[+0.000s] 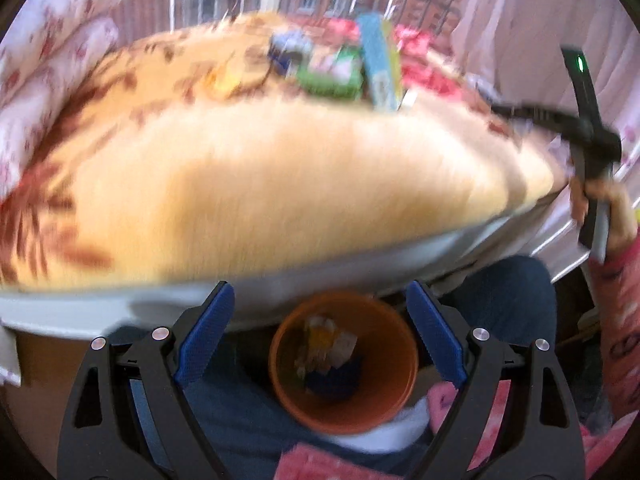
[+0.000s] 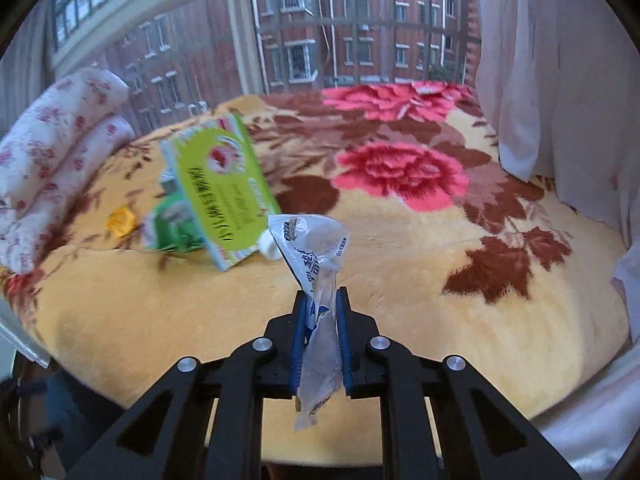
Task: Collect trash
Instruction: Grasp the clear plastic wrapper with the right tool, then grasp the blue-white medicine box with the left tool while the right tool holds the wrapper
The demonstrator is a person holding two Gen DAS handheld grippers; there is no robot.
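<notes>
A folded floral quilt (image 2: 52, 148) lies at the far left of a bed draped in a flower-print blanket (image 2: 400, 264). Beside it on the blanket rest a small yellow scrap (image 2: 121, 221), a green packet (image 2: 172, 228) and a tilted lime-green box (image 2: 224, 192). The left gripper (image 1: 320, 340), jaws spread wide and holding nothing, hangs above an orange bin (image 1: 344, 364) already containing wrappers, at the bed's near edge. The right gripper (image 2: 321, 312), seen over the blanket, pinches a crumpled clear plastic wrapper (image 2: 316, 256) with blue print between its blue pads (image 2: 343, 344), while a pale curtain (image 2: 560, 80) hangs at far right
</notes>
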